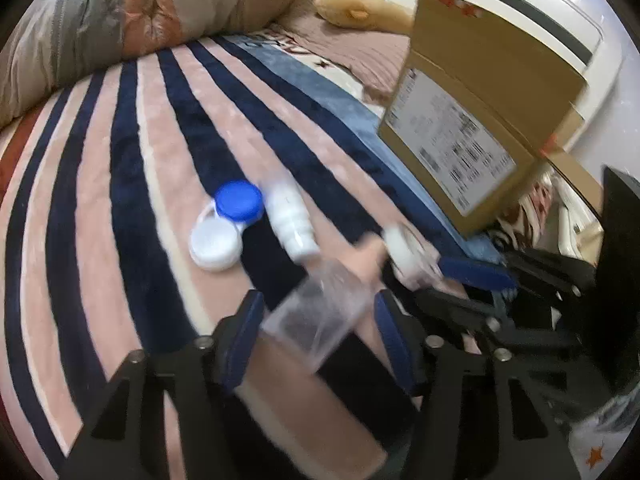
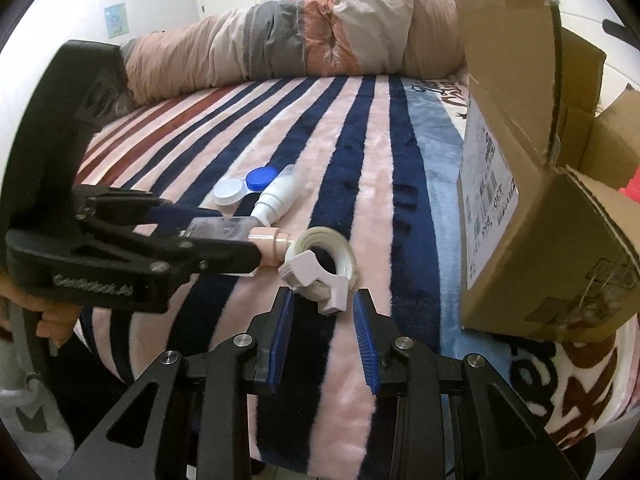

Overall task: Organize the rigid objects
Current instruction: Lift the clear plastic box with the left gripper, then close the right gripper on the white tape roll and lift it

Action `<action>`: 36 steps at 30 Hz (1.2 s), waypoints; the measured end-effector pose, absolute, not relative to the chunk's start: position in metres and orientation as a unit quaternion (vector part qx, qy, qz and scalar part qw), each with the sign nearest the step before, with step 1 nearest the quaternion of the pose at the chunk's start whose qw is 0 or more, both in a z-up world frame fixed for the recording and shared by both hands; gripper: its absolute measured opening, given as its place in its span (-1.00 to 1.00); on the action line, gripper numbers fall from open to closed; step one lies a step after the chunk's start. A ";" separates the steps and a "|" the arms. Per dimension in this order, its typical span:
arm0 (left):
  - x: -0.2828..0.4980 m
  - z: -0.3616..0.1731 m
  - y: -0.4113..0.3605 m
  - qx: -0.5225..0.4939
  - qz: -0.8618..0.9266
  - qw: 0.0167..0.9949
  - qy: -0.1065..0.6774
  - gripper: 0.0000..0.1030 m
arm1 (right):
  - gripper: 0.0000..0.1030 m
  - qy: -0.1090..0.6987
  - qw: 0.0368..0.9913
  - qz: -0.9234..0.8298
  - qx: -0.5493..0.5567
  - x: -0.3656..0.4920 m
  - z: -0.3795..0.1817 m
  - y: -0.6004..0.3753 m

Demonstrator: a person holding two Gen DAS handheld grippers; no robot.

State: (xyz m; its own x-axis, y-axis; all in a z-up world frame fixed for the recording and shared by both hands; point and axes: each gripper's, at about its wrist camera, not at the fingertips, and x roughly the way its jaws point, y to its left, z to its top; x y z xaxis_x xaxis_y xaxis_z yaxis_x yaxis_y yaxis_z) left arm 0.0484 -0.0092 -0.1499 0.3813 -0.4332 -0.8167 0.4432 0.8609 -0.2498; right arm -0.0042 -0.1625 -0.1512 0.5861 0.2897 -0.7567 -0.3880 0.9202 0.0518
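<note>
A bedroom, with a bed under a navy-and-pink striped blanket [image 2: 352, 152], a rolled quilt [image 2: 280, 40] along its far side and a cardboard box [image 2: 532, 208] standing open on the right.

The left claw [image 1: 316, 316] has its blue pads spread around a clear-capped bottle [image 1: 316, 312]; the view is blurred, so I cannot tell whether the pads actually press on it. In the right view the same bottle [image 2: 240, 234] lies along that claw, its pink neck pointing toward the box. The right claw [image 2: 324, 336] stands well open and holds nothing, its pads either side of the white clip of a tape dispenser [image 2: 324, 266], which lies on the blanket just left of the box.

Farther from the box than the dispenser lie a white spray bottle [image 2: 276, 196] and, beyond it, a contact lens case [image 2: 244, 188] with one blue and one white lid.

The step in hand looks like gathering these pieces into the box. To do it well, the right claw should go a little lower and forward so the pads meet the dispenser's solid white frame rather than the thin tape ring, then close squarely. The bottle's neck nearly touches the dispenser, so the left claw is best lifted clear first. The soft blanket gives way, so press down lightly
</note>
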 end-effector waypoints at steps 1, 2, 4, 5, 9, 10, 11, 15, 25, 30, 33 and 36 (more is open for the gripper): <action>0.044 -0.150 -0.010 0.010 -0.268 0.827 0.494 0.01 | -0.48 0.415 0.888 0.191 -0.059 -0.005 -0.152 -0.163; 0.040 -0.149 -0.011 0.015 -0.272 0.826 0.494 0.01 | -0.48 0.417 0.887 0.191 -0.056 -0.005 -0.152 -0.164; 0.037 -0.148 -0.014 0.021 -0.270 0.828 0.491 0.01 | -0.47 0.415 0.887 0.198 -0.048 -0.007 -0.152 -0.165; 0.039 -0.148 -0.015 0.021 -0.264 0.831 0.489 0.01 | -0.42 0.415 0.886 0.200 -0.045 -0.007 -0.153 -0.164; 0.052 -0.155 -0.021 0.004 -0.235 0.841 0.488 -0.22 | -0.35 0.416 0.887 0.198 -0.043 -0.006 -0.154 -0.164; 0.053 -0.156 -0.021 0.002 -0.232 0.842 0.487 -0.33 | -0.34 0.414 0.887 0.199 -0.043 -0.006 -0.154 -0.163; 0.053 -0.156 -0.022 -0.001 -0.228 0.843 0.487 -0.40 | -0.33 0.412 0.888 0.197 -0.044 -0.006 -0.154 -0.163; 0.045 -0.151 -0.010 -0.013 -0.213 0.846 0.488 -0.41 | -0.10 0.412 0.889 0.198 -0.023 -0.007 -0.156 -0.162; 0.028 -0.150 0.054 -0.056 -0.129 0.866 0.481 -0.45 | -0.06 0.399 0.906 0.138 -0.042 0.012 -0.168 -0.140; 0.023 -0.155 0.047 -0.057 -0.112 0.872 0.472 -0.43 | -0.28 0.381 0.911 0.145 -0.055 0.013 -0.167 -0.134; 0.021 -0.158 0.045 -0.067 -0.095 0.879 0.462 -0.41 | -0.30 0.377 0.908 0.173 -0.065 0.008 -0.167 -0.132; 0.023 -0.162 0.044 -0.074 -0.084 0.885 0.451 -0.43 | -0.30 0.378 0.907 0.171 -0.069 0.010 -0.168 -0.130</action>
State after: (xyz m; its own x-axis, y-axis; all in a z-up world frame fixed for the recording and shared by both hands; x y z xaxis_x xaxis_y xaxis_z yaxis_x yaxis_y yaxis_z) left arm 0.0228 0.0443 -0.1617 0.5790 -0.2159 -0.7862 0.0828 0.9749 -0.2067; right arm 0.0097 -0.1295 -0.1684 0.6562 0.2584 -0.7090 -0.3619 0.9322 0.0048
